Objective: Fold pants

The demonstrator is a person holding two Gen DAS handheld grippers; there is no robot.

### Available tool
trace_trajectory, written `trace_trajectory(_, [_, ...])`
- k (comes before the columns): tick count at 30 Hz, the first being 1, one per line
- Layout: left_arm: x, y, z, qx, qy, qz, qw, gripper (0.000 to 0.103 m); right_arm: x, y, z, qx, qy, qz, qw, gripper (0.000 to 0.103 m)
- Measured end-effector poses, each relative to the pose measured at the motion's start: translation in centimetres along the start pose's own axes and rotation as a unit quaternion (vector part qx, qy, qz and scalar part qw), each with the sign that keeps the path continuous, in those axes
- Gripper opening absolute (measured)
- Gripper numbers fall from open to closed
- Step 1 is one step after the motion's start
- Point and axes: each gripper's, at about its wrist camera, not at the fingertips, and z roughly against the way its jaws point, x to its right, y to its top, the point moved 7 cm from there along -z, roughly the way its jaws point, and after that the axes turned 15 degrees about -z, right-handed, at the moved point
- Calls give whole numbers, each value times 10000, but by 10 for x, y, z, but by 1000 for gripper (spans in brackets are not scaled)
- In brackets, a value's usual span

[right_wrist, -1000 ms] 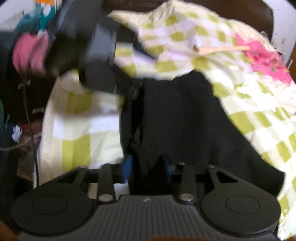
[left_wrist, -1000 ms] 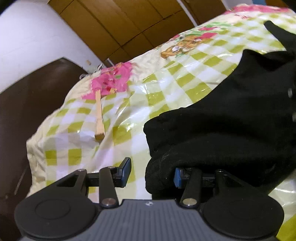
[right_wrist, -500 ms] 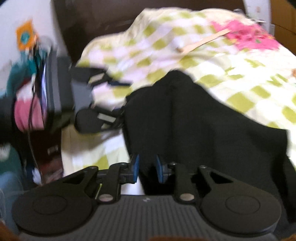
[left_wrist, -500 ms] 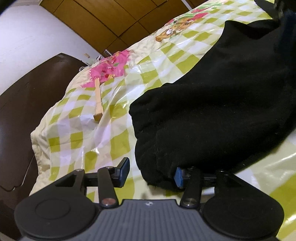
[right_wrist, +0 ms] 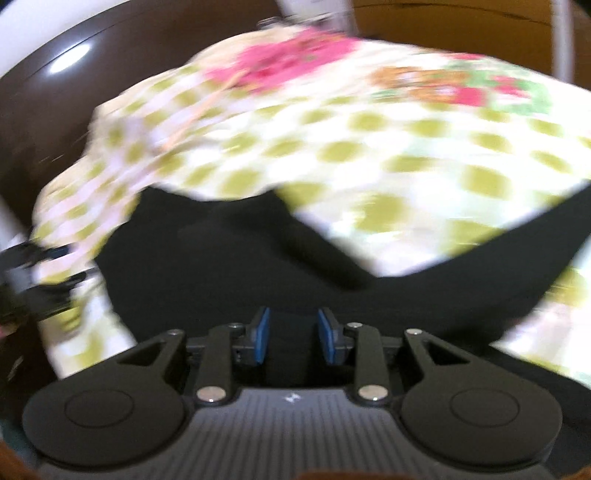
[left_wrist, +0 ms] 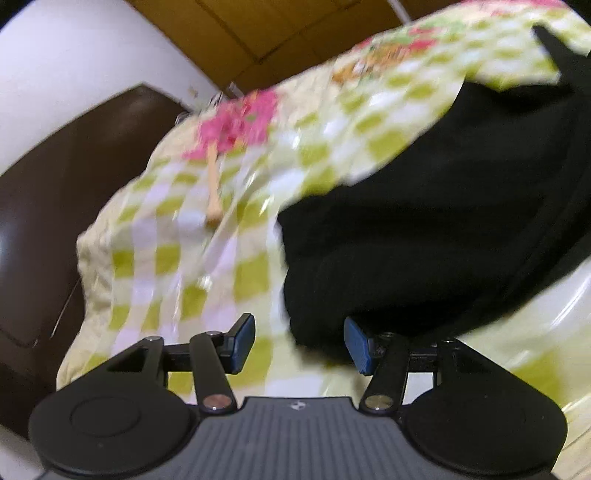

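Note:
The black pants (left_wrist: 436, 229) lie bunched on a bed with a green-and-white checked cover (left_wrist: 177, 266). In the left wrist view my left gripper (left_wrist: 299, 343) is open, and the near edge of the pants sits just ahead of its right pad (left_wrist: 356, 345). In the right wrist view the pants (right_wrist: 229, 266) spread across the lower half, and my right gripper (right_wrist: 293, 334) has its blue pads partly apart with black cloth between them. The left gripper shows blurred at the far left of that view (right_wrist: 33, 277). Both views are motion-blurred.
A wooden stick-like tool (left_wrist: 213, 192) lies on the cover near a pink printed patch (left_wrist: 240, 122). A dark brown headboard (left_wrist: 55, 177) borders the bed on the left. Wooden wardrobe panels (left_wrist: 277, 33) stand behind.
The right gripper's pads have spread wider apart than half a second ago. The left gripper has drawn back a little from the pants' edge, and both views have swung.

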Motion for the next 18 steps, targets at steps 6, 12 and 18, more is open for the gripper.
trace_trajectory(6, [59,96,30,1018,-1250,121,9868,67,84,31,5,383,-598,-794,9943,31])
trace_trajectory(12, [142,197,40,1794,-2363,161,9548,67,152,68,-1,587,-554,-1759,9811,34])
trace_trajectory(18, [200,254,26,1854,-2528,-315,9491,67,189,100,-29,585,-549,-1946,9776,34])
